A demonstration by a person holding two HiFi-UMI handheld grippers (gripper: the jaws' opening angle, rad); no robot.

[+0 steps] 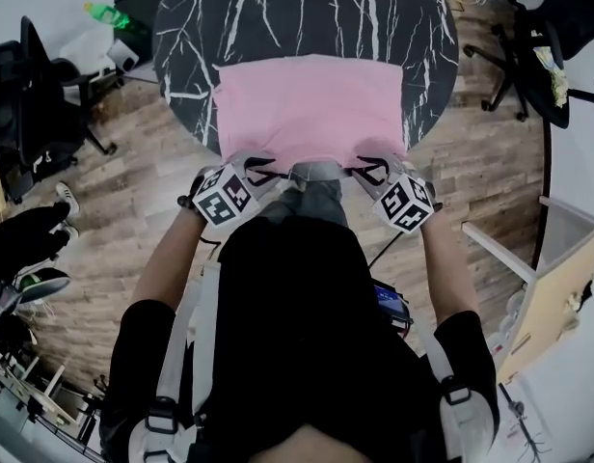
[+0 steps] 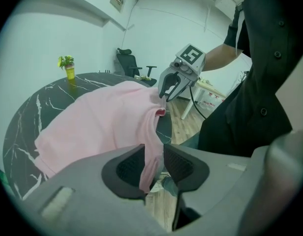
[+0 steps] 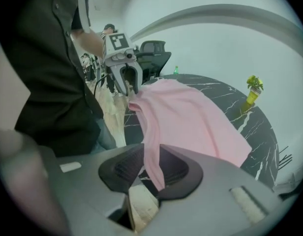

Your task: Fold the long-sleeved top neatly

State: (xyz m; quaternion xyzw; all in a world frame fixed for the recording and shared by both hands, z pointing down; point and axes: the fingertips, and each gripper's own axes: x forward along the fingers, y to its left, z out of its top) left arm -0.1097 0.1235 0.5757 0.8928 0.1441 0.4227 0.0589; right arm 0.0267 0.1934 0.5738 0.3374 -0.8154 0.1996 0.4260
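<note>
Long-sleeved top (image 1: 311, 104), pink, lies flat on the black marbled table (image 1: 307, 13), its near edge pulled off the rim.
I've got my left gripper (image 1: 261, 172) and right gripper (image 1: 372, 170) each clenched on that near edge, one per corner, with the cloth pinched between the pads.

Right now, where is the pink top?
The pink top lies on the dark marble table in the head view, its near edge held by the left gripper and right gripper.
</note>
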